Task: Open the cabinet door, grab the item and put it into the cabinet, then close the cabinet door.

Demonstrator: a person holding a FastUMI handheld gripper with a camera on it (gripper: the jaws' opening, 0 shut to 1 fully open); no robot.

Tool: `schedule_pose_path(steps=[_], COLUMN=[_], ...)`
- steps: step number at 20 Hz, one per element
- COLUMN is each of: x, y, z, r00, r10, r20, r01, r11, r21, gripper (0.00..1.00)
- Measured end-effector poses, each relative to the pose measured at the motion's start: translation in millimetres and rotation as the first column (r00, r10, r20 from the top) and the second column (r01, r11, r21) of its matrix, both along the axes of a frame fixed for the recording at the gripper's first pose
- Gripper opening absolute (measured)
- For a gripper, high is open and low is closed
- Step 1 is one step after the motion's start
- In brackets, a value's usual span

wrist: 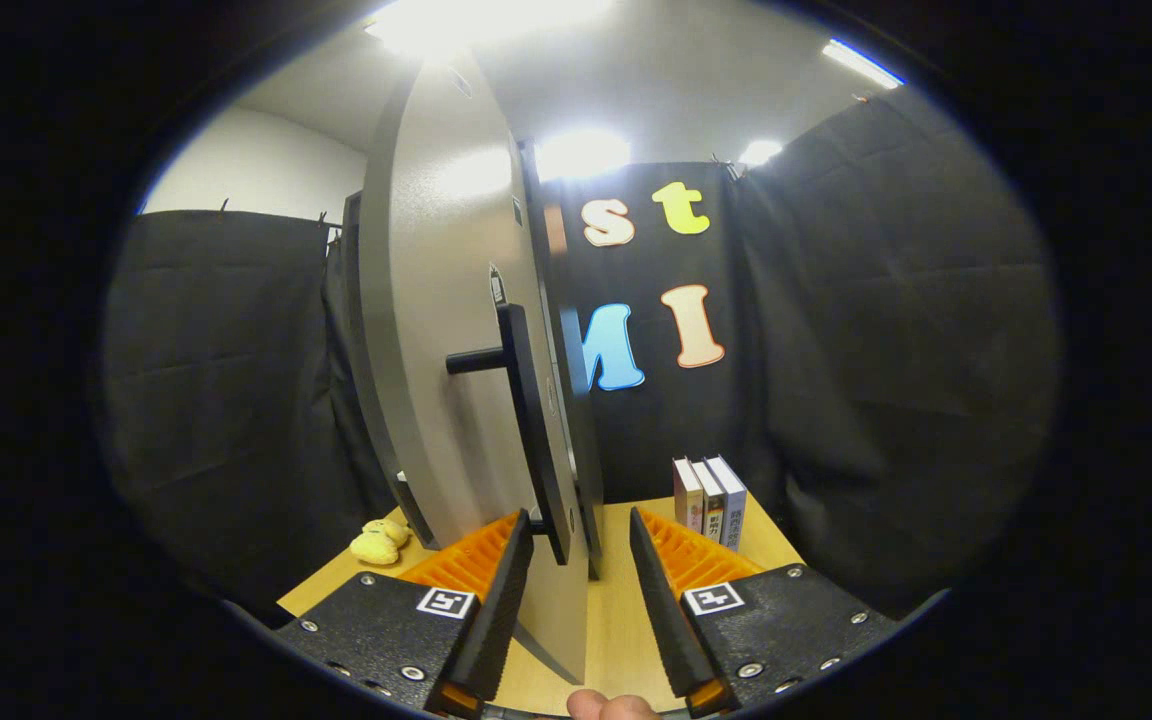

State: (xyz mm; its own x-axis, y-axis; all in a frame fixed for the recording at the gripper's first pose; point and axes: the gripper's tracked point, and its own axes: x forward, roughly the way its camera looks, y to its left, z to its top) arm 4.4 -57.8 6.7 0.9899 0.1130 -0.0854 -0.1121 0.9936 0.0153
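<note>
Two ribbed fingers of the gripper (581, 525) stand apart, straddling the edge of the smooth grey cabinet door (436, 350) and its dark bar handle (526, 420). A soft yellow plush toy (381, 541) lies on the wooden table (616, 610) beside the door; three upright books (709, 500) stand beyond.

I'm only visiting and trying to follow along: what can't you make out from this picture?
- Cabinet inside: hidden behind the open door, seen nearly edge-on.
- Yellow plush toy: too small to tell what it is.
- Claw: open around the door's edge and handle; contact unclear.
- Books: titles too small.
</note>
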Motion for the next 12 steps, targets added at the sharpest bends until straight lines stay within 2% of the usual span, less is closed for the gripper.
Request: schedule_pose_path(steps=[5,6,8,12], x=[-2,-3,-5,-28], y=[-17,-20,-19,-12], z=[0,2,2,10], r00=[0.995,0.993,0.991,0.979], r10=[-0.087,-0.099,-0.091,-0.058], r20=[0.047,0.064,0.096,0.197], r01=[0.088,0.103,0.099,0.063], r11=[0.995,0.993,0.992,0.998], r21=[-0.037,-0.057,-0.081,-0.017], gripper=[0.74,0.85,0.93,0.93])
